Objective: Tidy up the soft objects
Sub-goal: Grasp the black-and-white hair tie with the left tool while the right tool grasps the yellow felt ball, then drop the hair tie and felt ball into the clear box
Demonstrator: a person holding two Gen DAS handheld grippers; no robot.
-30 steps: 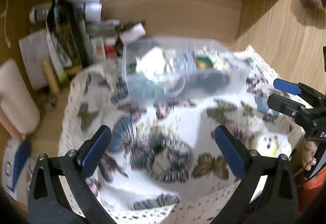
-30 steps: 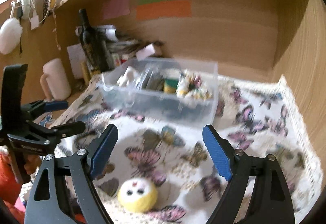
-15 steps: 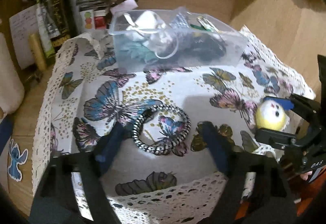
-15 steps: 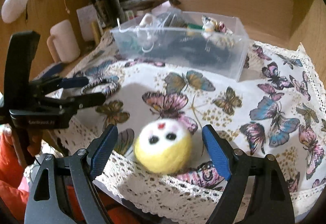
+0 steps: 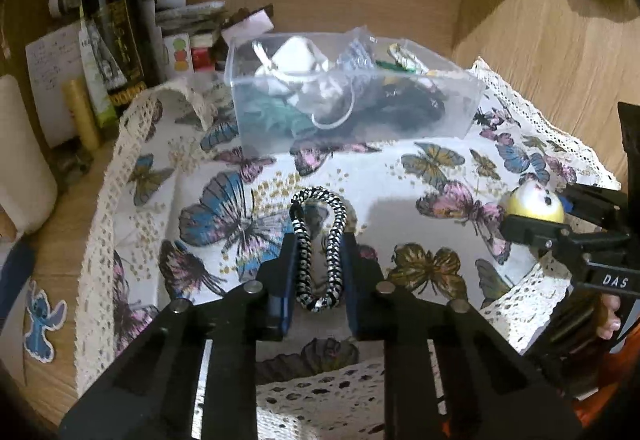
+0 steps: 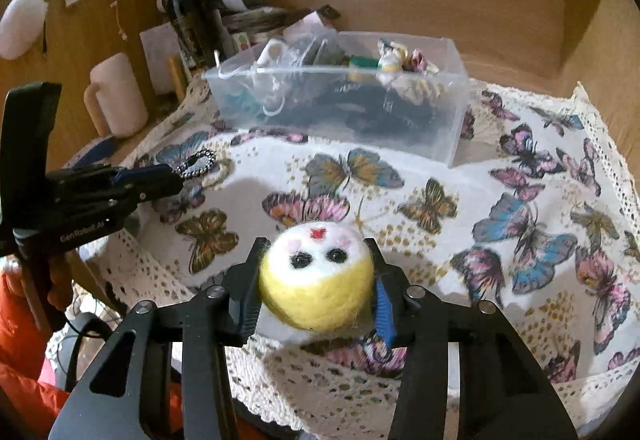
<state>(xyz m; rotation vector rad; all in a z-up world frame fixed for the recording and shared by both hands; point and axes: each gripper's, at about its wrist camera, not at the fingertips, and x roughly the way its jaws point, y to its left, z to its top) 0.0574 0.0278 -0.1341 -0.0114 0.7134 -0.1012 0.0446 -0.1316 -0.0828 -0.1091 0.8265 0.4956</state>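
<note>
My left gripper [image 5: 318,240] is shut on a black-and-white braided hair tie [image 5: 320,244], squeezed into a narrow loop on the butterfly cloth [image 5: 400,176]. It also shows at the left of the right wrist view [image 6: 176,174], with the hair tie [image 6: 198,164] sticking out. My right gripper [image 6: 316,246] is shut on a yellow-and-white felt ball with a face [image 6: 316,278] near the cloth's front edge; the ball shows in the left wrist view [image 5: 534,202] too. A clear plastic box [image 5: 348,100] full of small items stands at the back [image 6: 340,104].
A dark bottle [image 5: 116,24], papers and small boxes crowd the back left. A cream mug [image 6: 114,96] stands left of the cloth. Wooden walls [image 5: 540,52] close the back and right. The cloth's lace edge [image 6: 340,392] hangs over the front.
Both grippers have closed: the left on the hair tie, squashing its ring flat, the right on the felt ball. Both moved forward and down onto the cloth.
</note>
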